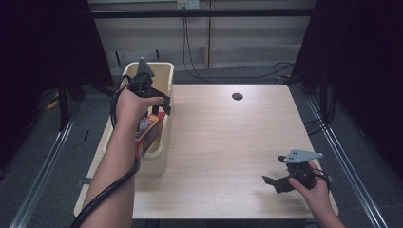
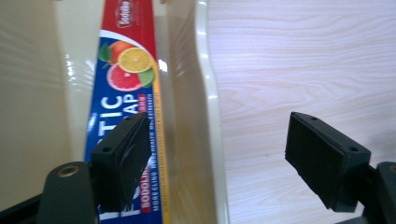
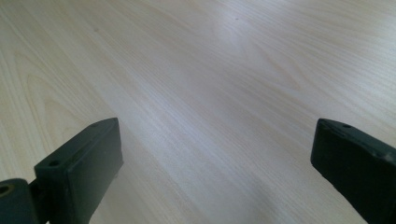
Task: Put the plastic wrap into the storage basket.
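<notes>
Your left gripper (image 1: 159, 105) hangs over the cream bin (image 1: 157, 161) that stands at the left edge of the table (image 1: 228, 142), its jaws pointing down and standing apart with nothing clamped between them. The box of plastic wrap (image 1: 148, 133) lies inside the bin, leaning along the wall nearest the table's middle; its red, blue and yellow face with the citrus print is turned up. In the left gripper view, one jaw sits above the box (image 2: 122, 107) and the other above bare wood beyond the bin's rim (image 2: 205, 93), so the jaws straddle that rim; neither pad presses on the box, and the frame does not settle whether the nearer pad brushes it. Your left hand (image 1: 130, 107) wraps the gripper's body, and its cable trails down along your forearm.

Your right gripper (image 1: 272, 183) rests low at the near right corner of the table, held by your right hand (image 1: 311, 183), well apart from the bin. Its jaws point toward the table's middle and stand wide, with bare wood between them in the right gripper view (image 3: 217, 154). A small dark hole (image 1: 237, 96) marks the table's far side.
</notes>
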`<act>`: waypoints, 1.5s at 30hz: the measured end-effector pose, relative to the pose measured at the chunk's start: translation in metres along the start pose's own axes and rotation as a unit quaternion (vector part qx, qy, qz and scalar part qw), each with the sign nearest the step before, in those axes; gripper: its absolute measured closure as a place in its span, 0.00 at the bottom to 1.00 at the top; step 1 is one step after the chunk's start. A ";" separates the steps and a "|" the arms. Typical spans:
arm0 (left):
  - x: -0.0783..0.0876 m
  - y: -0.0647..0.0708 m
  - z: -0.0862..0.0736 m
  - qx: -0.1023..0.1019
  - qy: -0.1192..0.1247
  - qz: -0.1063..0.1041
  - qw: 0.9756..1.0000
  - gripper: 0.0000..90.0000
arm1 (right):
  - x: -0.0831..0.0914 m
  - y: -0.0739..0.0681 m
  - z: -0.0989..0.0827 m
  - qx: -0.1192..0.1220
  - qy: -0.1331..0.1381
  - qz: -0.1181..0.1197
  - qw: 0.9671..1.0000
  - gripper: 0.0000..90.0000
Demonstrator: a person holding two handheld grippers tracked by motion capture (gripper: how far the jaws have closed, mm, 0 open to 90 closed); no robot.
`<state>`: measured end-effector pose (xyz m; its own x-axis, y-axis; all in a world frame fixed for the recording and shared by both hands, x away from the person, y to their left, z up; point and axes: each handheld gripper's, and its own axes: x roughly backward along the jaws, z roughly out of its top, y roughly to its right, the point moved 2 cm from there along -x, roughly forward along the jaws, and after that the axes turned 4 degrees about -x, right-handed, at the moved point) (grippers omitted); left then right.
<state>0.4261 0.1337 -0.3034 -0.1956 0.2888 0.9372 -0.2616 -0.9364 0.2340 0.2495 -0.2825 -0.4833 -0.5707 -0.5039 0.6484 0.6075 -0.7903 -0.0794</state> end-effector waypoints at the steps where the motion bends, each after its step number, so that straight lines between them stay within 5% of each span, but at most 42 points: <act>1: 0.000 0.001 0.000 -0.002 0.002 -0.001 1.000 0.25 | 0.000 0.000 0.000 0.001 0.001 -0.001 1.000 0.02; 13: -0.005 0.027 -0.003 -0.032 0.020 -0.033 0.999 0.22 | 0.000 0.000 0.000 0.002 -0.001 0.002 1.000 0.02; 24: -0.024 0.058 -0.004 -0.077 0.021 -0.060 0.995 0.20 | 0.000 -0.002 0.000 0.003 -0.001 0.001 1.000 0.02; 45: -0.057 0.100 -0.014 -0.129 0.025 -0.076 0.988 0.19 | -0.001 -0.002 0.000 0.006 -0.002 0.004 1.000 0.02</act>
<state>0.3976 0.0266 -0.3372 -0.1806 0.4373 0.8810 -0.5217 -0.8019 0.2912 0.2483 -0.2802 -0.4837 -0.5643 -0.5084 0.6504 0.6183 -0.7824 -0.0751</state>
